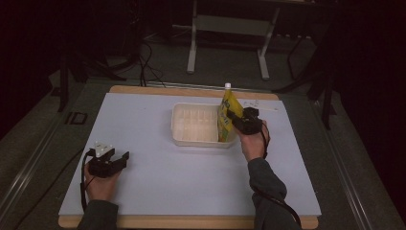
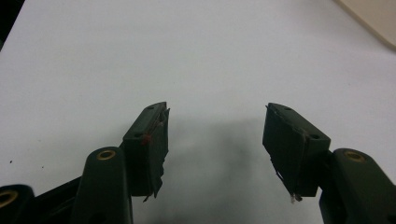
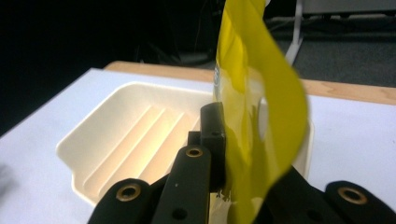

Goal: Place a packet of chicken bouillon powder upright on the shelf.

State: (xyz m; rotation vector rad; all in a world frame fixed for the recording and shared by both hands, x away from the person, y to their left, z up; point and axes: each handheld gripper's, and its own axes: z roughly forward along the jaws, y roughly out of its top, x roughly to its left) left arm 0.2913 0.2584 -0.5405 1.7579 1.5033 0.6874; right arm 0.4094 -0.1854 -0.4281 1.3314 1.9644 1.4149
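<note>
A yellow pouch (image 1: 226,113) with a white cap stands upright at the right end of a cream tray (image 1: 181,125), inside it. My right gripper (image 1: 234,119) is shut on the pouch. In the right gripper view the yellow pouch (image 3: 252,98) fills the gap between the black jaws, with the ribbed cream tray (image 3: 93,140) below and to the left. My left gripper (image 1: 120,158) rests open near the front left of the table. Its jaws stand wide apart over bare white surface in the left gripper view, left gripper (image 2: 215,144) holding nothing.
The white mat (image 1: 143,120) covers a wooden table (image 1: 191,222). A corner of the tray (image 2: 373,18) shows at the top right of the left gripper view. Beyond the table stand a grey frame (image 1: 225,28) and cables on a dark floor.
</note>
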